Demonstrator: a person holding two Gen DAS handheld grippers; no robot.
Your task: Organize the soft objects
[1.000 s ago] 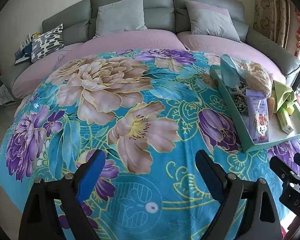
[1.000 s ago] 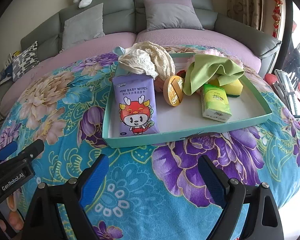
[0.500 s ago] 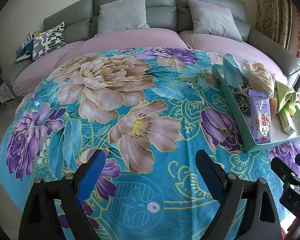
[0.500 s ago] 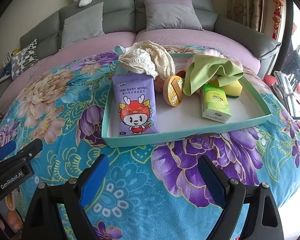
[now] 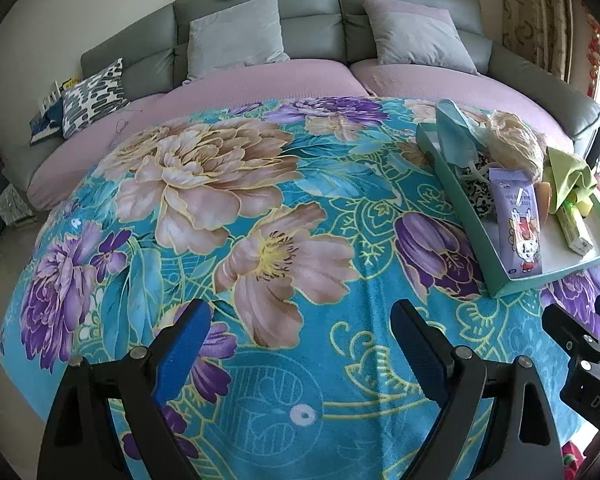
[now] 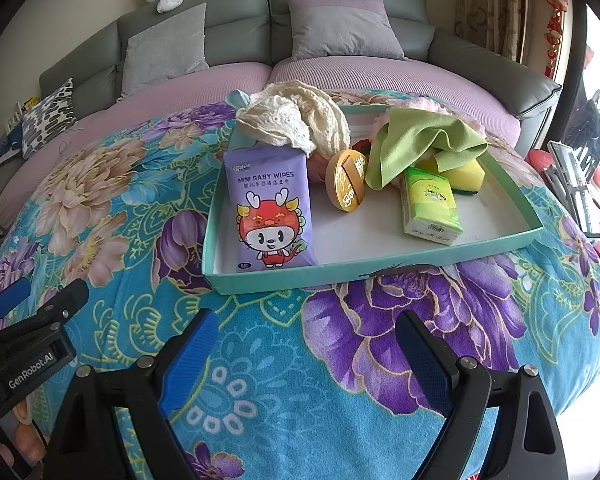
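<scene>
You are holding your right hand-held gripper (image 6: pixel 304 354) wide open and empty, just short of the teal tray (image 6: pixel 380 270) ahead on the bed. Your left hand-held gripper (image 5: pixel 300 344), equally open and empty, is facing bare blanket (image 5: pixel 260 208). The lace cloth (image 6: pixel 296 124), green cloth (image 6: pixel 420 140), wipes pack (image 6: pixel 268 208) and tissue pack (image 6: pixel 430 208) are all lying in the tray, which fits sorting either about to start or finished.
</scene>
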